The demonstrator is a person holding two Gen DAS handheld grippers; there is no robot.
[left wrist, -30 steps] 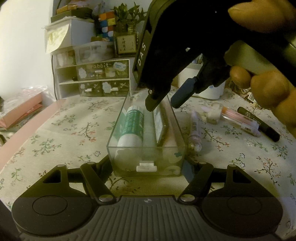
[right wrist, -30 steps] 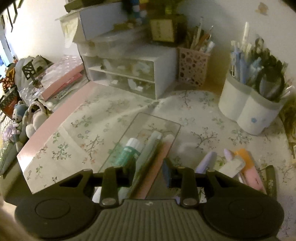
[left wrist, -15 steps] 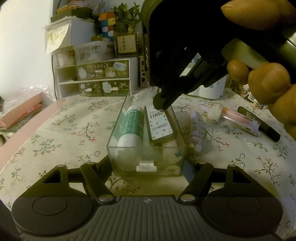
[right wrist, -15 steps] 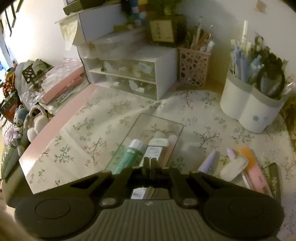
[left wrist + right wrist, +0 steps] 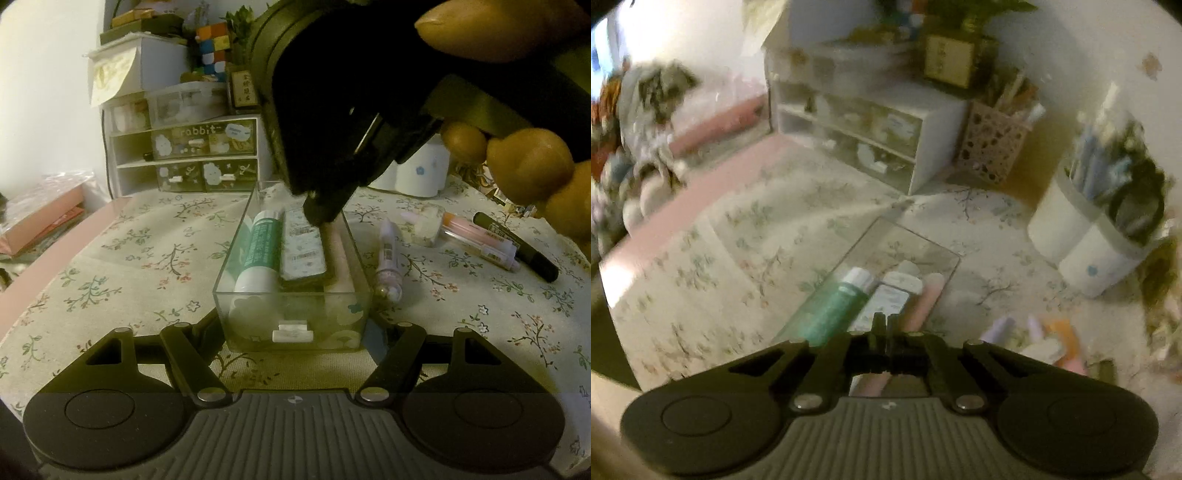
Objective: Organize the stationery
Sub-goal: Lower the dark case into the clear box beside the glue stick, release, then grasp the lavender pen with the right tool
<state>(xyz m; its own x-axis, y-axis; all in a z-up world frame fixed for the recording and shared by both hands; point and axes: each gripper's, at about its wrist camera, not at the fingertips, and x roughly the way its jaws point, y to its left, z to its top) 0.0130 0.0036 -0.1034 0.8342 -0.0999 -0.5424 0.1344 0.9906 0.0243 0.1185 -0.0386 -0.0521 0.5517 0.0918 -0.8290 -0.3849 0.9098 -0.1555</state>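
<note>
A clear plastic tray (image 5: pixel 291 314) stands on the flowered cloth between the spread fingers of my left gripper (image 5: pixel 295 332), which grips its near end. Inside lie a green glue stick (image 5: pixel 260 251), a flat patterned eraser pack (image 5: pixel 303 245) and a pink piece (image 5: pixel 338 266). My right gripper (image 5: pixel 323 216) hangs over the tray's far half, fingers shut and empty, tip just above the eraser pack. In the right wrist view the shut fingertips (image 5: pixel 884 323) sit over the tray (image 5: pixel 908 240) and its contents (image 5: pixel 831 310).
Right of the tray lie a purple correction pen (image 5: pixel 386 258), a small eraser (image 5: pixel 424 225), a pink pen (image 5: pixel 480 240) and a black marker (image 5: pixel 517 247). A white drawer unit (image 5: pixel 184 155) stands behind; a white pen holder (image 5: pixel 1086 236) and pink mesh cup (image 5: pixel 993 147) at back right.
My right gripper was open one second ago with the eraser pack between its fingers; the pack now lies flat in the tray and the fingers have shut. The left gripper has not moved.
</note>
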